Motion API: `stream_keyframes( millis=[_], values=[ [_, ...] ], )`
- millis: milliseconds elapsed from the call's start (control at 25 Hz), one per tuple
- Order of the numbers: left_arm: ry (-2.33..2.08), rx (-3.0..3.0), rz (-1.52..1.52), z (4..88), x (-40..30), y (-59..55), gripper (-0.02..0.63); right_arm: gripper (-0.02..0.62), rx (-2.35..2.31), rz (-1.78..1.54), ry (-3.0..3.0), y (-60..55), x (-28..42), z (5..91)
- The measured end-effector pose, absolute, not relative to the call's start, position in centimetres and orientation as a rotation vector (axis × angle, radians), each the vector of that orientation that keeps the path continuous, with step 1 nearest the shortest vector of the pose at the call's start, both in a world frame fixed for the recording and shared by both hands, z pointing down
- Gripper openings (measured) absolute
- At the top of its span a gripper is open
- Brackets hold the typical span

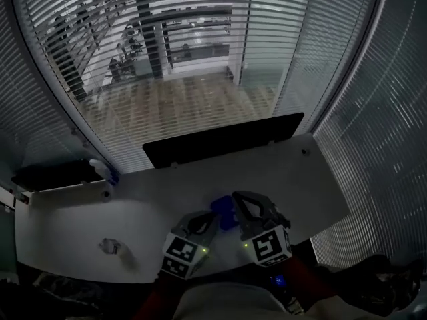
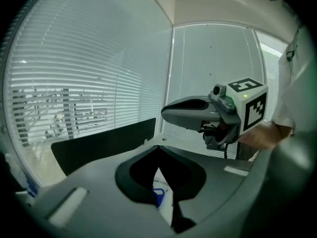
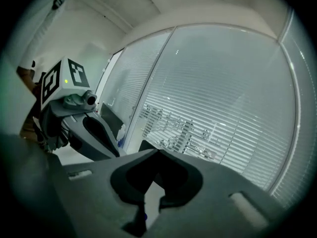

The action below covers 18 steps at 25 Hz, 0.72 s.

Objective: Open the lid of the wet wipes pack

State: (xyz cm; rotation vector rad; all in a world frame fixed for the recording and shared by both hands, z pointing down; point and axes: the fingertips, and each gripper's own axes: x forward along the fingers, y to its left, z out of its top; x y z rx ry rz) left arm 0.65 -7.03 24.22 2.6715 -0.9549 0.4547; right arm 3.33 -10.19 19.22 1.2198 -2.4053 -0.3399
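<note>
around: a dark screen stands at the far edge, a dark flat thing sits far left with a white-and-blue item just beside it, and a small crumpled bit lies near the front left
in the way: nothing much, just the two grippers crowding the pack from the near side
left gripper: jaws closed tip to tip, nothing pinched
right gripper: same deal, jaws together and empty
wet wipes pack: a blue patch between the two jaw ends, near the table's front edge; lid too small and dark to read, and can't tell if either gripper touches it
table: white, curved front
room: dim, slatted blinds all around
</note>
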Motion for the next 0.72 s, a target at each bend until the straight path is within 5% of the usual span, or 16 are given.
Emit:
stream_keyframes(
  millis=[720],
  values=[
    [-1.193, 2.674, 0.119, 18.3, -2.2, -5.1, 0.000, 0.002, 1.199, -0.220, -2.626, -3.6, -0.3, 13.5]
  ],
)
